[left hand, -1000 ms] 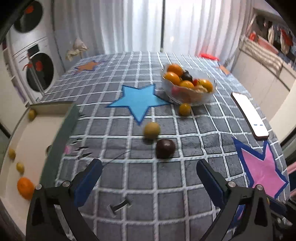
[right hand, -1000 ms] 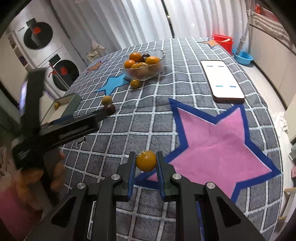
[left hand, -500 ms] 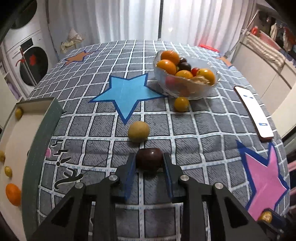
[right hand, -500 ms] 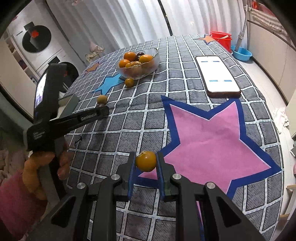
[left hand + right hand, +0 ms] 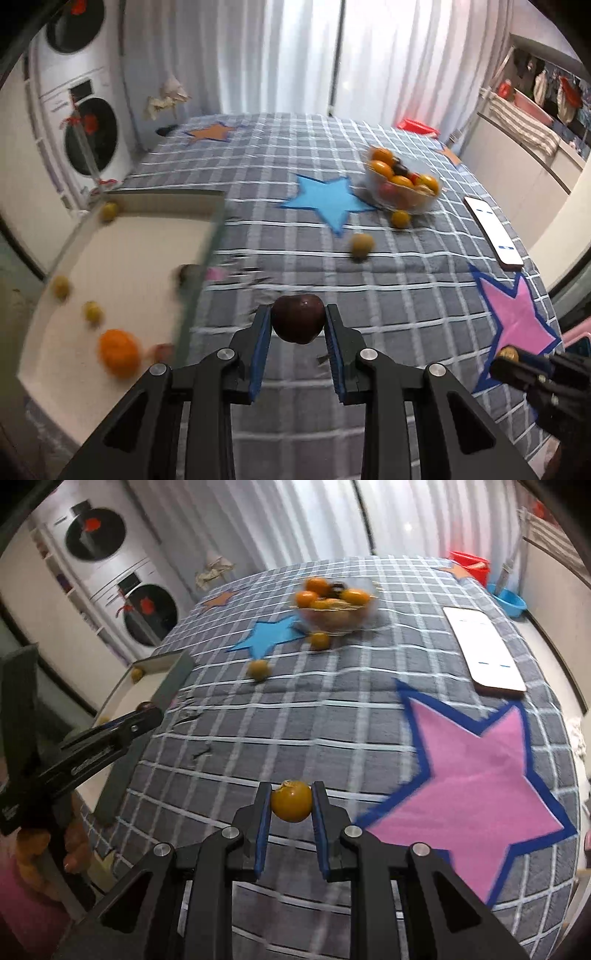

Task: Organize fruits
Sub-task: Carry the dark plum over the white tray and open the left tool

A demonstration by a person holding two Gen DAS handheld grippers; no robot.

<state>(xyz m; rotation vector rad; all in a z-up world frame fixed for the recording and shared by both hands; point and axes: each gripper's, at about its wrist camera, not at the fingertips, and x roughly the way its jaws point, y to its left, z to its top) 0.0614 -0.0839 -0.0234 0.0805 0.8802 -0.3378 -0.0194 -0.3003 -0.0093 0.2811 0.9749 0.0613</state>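
My left gripper (image 5: 298, 324) is shut on a dark red plum (image 5: 297, 322), held above the checked cloth just right of the white tray (image 5: 122, 236). That tray holds an orange (image 5: 118, 352) and several small yellow fruits. My right gripper (image 5: 291, 800) is shut on a small yellow-orange fruit (image 5: 291, 802) over the cloth near the pink star (image 5: 476, 768). A glass bowl (image 5: 404, 184) of mixed fruit stands further back. A yellow fruit (image 5: 362, 244) and a small orange one (image 5: 400, 218) lie loose in front of the bowl. In the right wrist view the left gripper (image 5: 146, 712) shows at the tray's edge.
A white phone (image 5: 484, 650) lies on the cloth at the right. A person's hand (image 5: 55, 845) grips the left tool's handle at the lower left. Stacked washing machines (image 5: 86, 122) and curtains stand behind the table. A red basin (image 5: 470, 563) and a blue one sit on the floor.
My left gripper went from wide open to shut on the plum, then lifted it and swung left toward the tray. My right gripper, still holding its fruit, drifted left across the cloth.
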